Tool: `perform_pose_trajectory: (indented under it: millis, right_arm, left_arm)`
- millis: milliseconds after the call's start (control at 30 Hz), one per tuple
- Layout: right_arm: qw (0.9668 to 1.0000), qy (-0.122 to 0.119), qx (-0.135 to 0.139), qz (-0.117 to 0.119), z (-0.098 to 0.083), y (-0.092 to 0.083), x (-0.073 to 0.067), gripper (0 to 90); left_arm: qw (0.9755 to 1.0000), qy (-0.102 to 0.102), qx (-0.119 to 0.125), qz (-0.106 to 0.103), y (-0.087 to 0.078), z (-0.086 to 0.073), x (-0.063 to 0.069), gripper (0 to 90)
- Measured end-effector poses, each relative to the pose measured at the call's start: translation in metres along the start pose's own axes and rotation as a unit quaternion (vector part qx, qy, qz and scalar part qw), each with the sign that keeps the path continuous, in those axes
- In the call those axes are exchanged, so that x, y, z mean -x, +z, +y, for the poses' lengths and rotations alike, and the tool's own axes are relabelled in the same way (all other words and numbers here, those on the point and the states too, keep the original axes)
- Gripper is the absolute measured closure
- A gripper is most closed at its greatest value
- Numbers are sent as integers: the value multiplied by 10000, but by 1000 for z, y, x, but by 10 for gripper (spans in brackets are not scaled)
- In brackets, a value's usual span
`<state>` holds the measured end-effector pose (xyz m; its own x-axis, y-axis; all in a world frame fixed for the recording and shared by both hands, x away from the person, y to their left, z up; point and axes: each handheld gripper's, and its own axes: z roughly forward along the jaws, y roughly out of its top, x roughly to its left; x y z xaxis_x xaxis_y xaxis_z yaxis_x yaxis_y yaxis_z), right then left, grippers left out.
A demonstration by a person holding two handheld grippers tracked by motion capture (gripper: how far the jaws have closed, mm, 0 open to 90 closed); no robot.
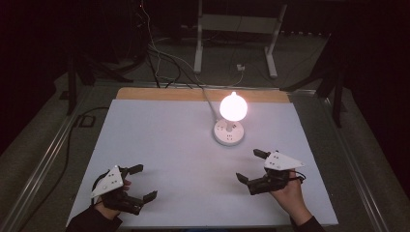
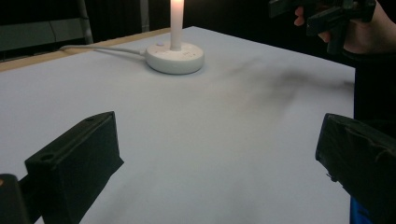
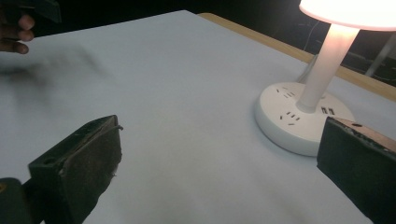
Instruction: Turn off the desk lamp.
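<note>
Dark room; pale matte sheet over the wooden table (image 1: 145, 94). Item: lit white plastic desk lamp (image 1: 229, 131), round socket base, slim stem, glowing globe shade, at centre-right. I judge it light, rigid, smooth, top-heavy; best gripped at the stem. My left gripper (image 1: 141, 182) and right gripper (image 1: 250, 166): jaws spread, empty.

A dim lab or recording room: a white-covered desk (image 1: 159, 145) lit by one glowing lamp (image 1: 231, 121), loose cables (image 1: 164, 63) and white metal stand legs (image 1: 232, 34) on the grey floor behind.
</note>
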<state>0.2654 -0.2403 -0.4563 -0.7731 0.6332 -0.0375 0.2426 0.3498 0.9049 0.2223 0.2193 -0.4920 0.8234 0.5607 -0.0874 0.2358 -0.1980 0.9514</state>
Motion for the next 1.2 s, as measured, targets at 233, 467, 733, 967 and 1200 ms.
perform_pose_trajectory:
  millis: [233, 467, 733, 967, 1200]
  right_arm:
    - [10000, 31, -3, -83, 6, 5, 8, 0]
    - [9999, 49, -36, -148, 9, 11, 16, 0]
    - [9996, 145, -44, -242, 10, 16, 24, 0]
    - [9991, 206, -49, -359, 13, 22, 30, 0]
    - [9975, 223, 49, -663, 17, 29, 41, 0]
  left_arm:
    - [10000, 2, -2, -5, 0, 0, 0, 5]
    - [10000, -9, -12, -20, 0, 0, 0, 5]
    - [10000, -12, -17, -4, 0, 0, 0, 5]
    - [10000, 8, -18, -12, 0, 0, 1, 5]
    - [10000, 9, -28, -10, 0, 0, 1, 5]
